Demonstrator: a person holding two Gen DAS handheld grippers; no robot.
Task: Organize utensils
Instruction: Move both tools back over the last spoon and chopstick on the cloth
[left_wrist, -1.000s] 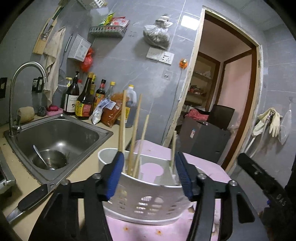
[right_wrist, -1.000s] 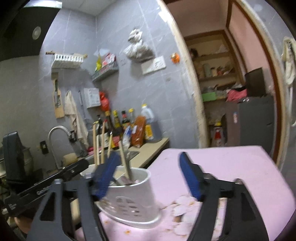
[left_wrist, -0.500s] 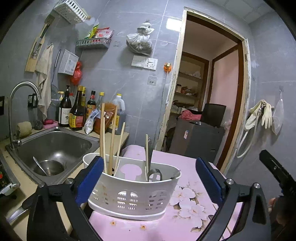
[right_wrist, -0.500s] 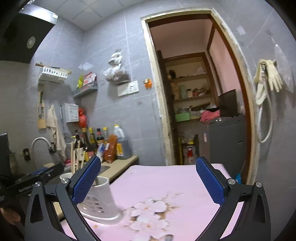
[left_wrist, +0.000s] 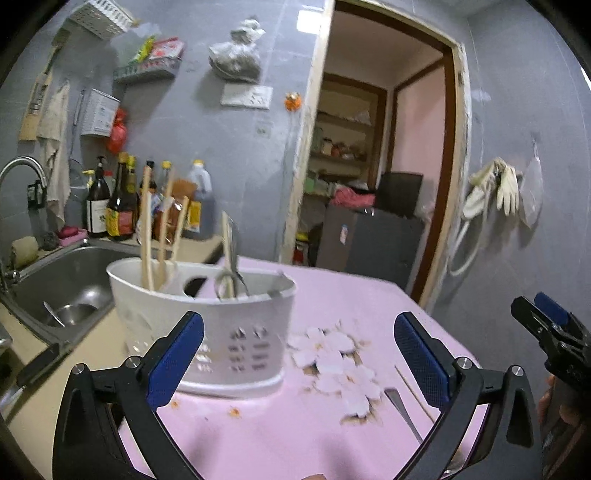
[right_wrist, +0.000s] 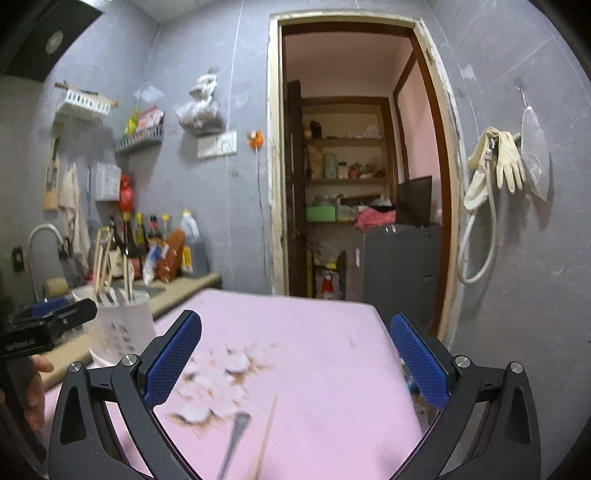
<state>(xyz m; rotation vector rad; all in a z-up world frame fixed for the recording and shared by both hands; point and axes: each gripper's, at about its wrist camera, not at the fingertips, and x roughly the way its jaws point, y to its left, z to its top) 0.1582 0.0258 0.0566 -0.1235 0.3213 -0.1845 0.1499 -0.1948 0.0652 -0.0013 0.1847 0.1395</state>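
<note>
A white perforated utensil holder (left_wrist: 207, 325) stands on the pink flowered table (left_wrist: 332, 295); it also shows in the right wrist view (right_wrist: 122, 325). Wooden chopsticks (left_wrist: 147, 240) and metal utensils (left_wrist: 231, 273) stand in it. A metal utensil handle (left_wrist: 402, 410) and one chopstick (left_wrist: 413, 391) lie loose on the table to its right; both show in the right wrist view, the handle (right_wrist: 232, 439) and the chopstick (right_wrist: 266, 432). My left gripper (left_wrist: 299, 358) is open and empty, in front of the holder. My right gripper (right_wrist: 295, 358) is open and empty above the loose pieces.
A steel sink (left_wrist: 62, 288) with a tap (left_wrist: 18, 173) lies left of the table. Sauce bottles (left_wrist: 114, 206) line the counter behind it. A doorway (right_wrist: 354, 184) and a dark cabinet (right_wrist: 399, 266) are beyond the table's far edge.
Both grippers have pulled back from the holder and opened wide. The views have swung right, and the loose utensil and chopstick on the table have come into sight.
</note>
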